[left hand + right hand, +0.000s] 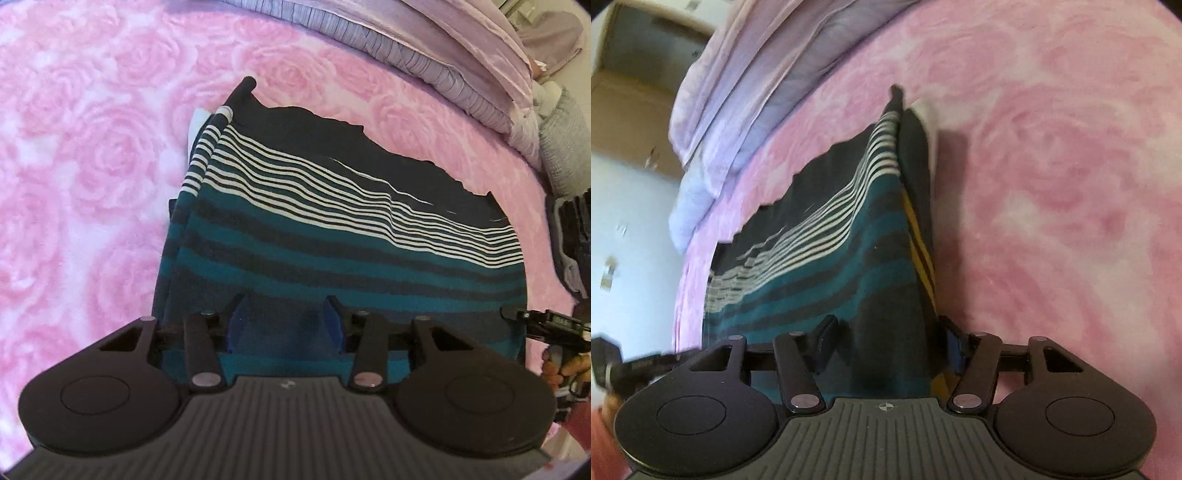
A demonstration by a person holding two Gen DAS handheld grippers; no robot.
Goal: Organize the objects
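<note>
Both grippers are sitting low over striped sweater (332, 221) on pink rose blanket (92, 147): left gripper (286, 325) and right gripper (890, 339) jaws apart, straddling fabric, not clamping.

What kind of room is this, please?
Most likely a bedroom. A pink rose-patterned blanket covers a wide soft surface like a bed, lilac bedding is piled at its far edge, and a striped garment lies on the blanket.

A home bedroom: pink rose-patterned blanket (92, 166) and folded lilac bedding (461, 55).
</note>
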